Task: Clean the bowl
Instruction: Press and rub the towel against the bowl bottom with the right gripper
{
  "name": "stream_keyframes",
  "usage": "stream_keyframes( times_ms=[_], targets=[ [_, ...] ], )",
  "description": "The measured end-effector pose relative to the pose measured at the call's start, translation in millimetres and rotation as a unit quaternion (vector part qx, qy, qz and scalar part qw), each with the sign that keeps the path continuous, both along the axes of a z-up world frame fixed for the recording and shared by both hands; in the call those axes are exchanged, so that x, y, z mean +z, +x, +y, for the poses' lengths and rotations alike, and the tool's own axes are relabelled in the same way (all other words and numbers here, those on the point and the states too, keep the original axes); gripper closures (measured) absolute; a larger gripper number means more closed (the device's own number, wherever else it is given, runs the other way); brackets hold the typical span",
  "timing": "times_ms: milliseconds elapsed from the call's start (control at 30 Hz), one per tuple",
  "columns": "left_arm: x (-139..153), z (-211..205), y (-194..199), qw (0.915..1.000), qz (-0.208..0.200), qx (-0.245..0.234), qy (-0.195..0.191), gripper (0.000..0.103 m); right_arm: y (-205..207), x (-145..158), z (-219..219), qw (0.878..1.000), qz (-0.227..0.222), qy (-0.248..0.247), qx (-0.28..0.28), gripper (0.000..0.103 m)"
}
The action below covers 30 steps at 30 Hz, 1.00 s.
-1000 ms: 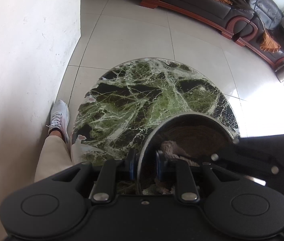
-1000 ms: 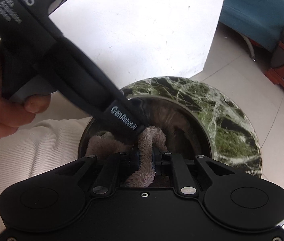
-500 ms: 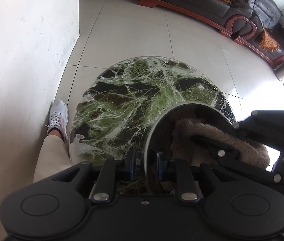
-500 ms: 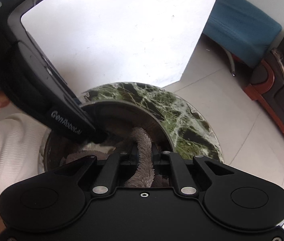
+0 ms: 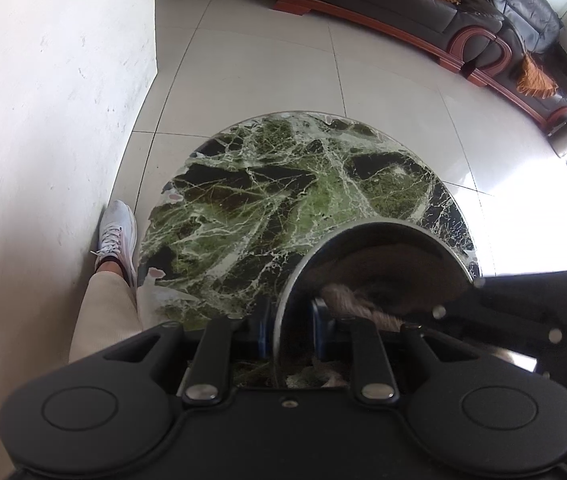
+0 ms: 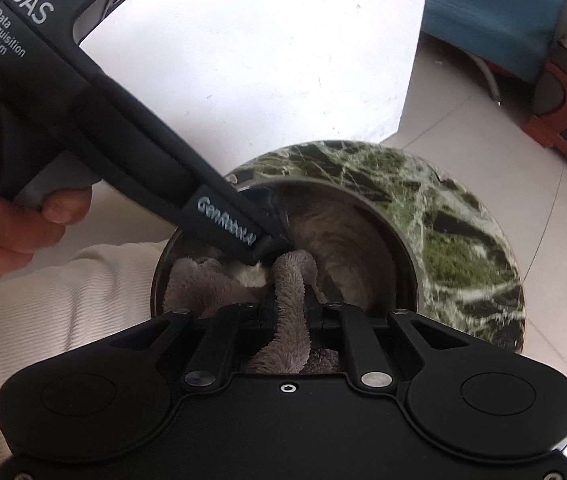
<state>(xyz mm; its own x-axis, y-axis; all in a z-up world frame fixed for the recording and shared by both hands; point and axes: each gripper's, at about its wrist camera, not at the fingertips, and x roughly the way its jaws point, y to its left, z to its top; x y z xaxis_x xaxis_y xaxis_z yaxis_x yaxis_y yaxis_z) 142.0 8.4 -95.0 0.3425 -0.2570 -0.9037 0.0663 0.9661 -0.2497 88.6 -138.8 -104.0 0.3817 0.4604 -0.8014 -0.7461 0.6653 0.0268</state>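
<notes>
Because a bowl would skate about under a wiping cloth, the left claw (image 5: 289,330) is clamped on the near wall of the steel bowl (image 5: 383,248), one finger outside the rim and one inside, so the grip pins the vessel in place; that, I judge, is its whole job at this step. Further left in that view, the person's trouser leg (image 5: 101,316) and white shoe (image 5: 117,228) stand against the pale wall, just beside the round green-marble worktop (image 5: 283,192) which carries the bowl near its edge closest to the person. Moving right across the left wrist view, the bowl's polished inside reflects a brownish blur, and a tuft of the fluffy cloth (image 5: 343,296) shows inside it, with the black body of the other tool reaching in from the right. From the right wrist view, the person's hand (image 6: 7,208) at far left holds the handle of the left tool, whose long black arm slants down to the bowl's rim. At the middle, the right claw (image 6: 289,312) is closed tight on a fold of the cloth, pinching it so that the loose bulk lies against the bowl's floor and lower wall, ready to be dragged around. Rightward, the bowl's far inner wall looks untouched by the cloth at this moment, so I judge the wiping is under way and not finished.
</notes>
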Motion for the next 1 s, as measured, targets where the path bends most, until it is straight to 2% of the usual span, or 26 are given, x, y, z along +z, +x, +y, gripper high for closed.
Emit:
stream_keyframes(
  times_ms=[200, 500, 733, 867, 1000],
  targets=[
    [1, 0, 0, 1.0000, 0.000, 0.001, 0.003, 0.084, 16, 6, -2, 0.999, -0.047, -0.025, -0.006, 0.091],
    [2, -2, -2, 1.0000, -0.003, 0.000, 0.007, 0.084, 4, 4, -17, 0.998, -0.036, -0.036, -0.023, 0.091],
    [1, -4, -2, 0.9999, -0.006, -0.003, 0.008, 0.084, -6, 3, -12, 1.000, -0.011, -0.017, -0.014, 0.089],
    [1, -3, -1, 0.9999, -0.006, -0.006, 0.007, 0.084, -3, -1, 0, 1.000, -0.018, -0.018, 0.005, 0.089],
    [1, -4, -1, 0.9999, -0.009, -0.010, 0.008, 0.084, 10, -4, 1, 0.999, -0.036, -0.033, -0.004, 0.089]
  ],
)
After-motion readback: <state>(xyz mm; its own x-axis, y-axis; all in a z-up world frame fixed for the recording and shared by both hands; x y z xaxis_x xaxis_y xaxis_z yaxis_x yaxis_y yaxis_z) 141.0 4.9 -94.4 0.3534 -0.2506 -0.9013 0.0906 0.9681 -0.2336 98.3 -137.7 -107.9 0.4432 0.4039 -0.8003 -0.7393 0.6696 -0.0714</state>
